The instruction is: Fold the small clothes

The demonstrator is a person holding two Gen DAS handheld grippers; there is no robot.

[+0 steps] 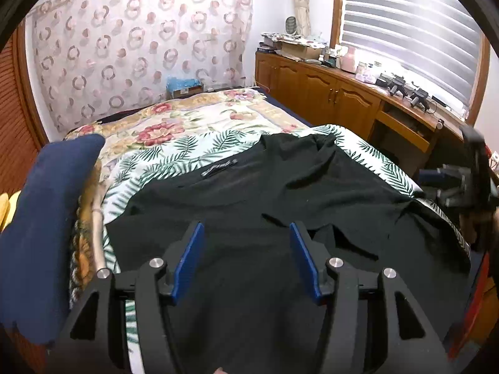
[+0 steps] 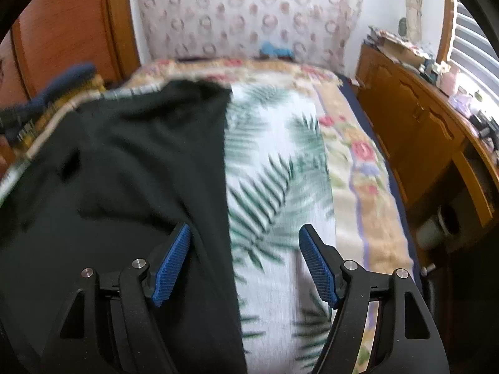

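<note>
A black garment point(image 1: 249, 205) lies spread and wrinkled on a palm-leaf sheet point(image 1: 162, 162) on the bed, label side up near its far edge. My left gripper point(image 1: 246, 233) is open and empty, just above the garment's near part. In the right wrist view the garment point(image 2: 124, 162) covers the left half of the sheet point(image 2: 280, 187), with a straight right edge. My right gripper point(image 2: 243, 237) is open and empty over that edge, its left pad point(image 2: 173, 265) above the black cloth. The right gripper also shows blurred at the far right of the left wrist view point(image 1: 467, 180).
A dark blue pillow point(image 1: 53, 218) stands at the bed's left side. A floral blanket point(image 1: 174, 121) covers the far part of the bed. A wooden cabinet point(image 1: 336, 93) with clutter on top runs along the right under a window with blinds point(image 1: 411, 28).
</note>
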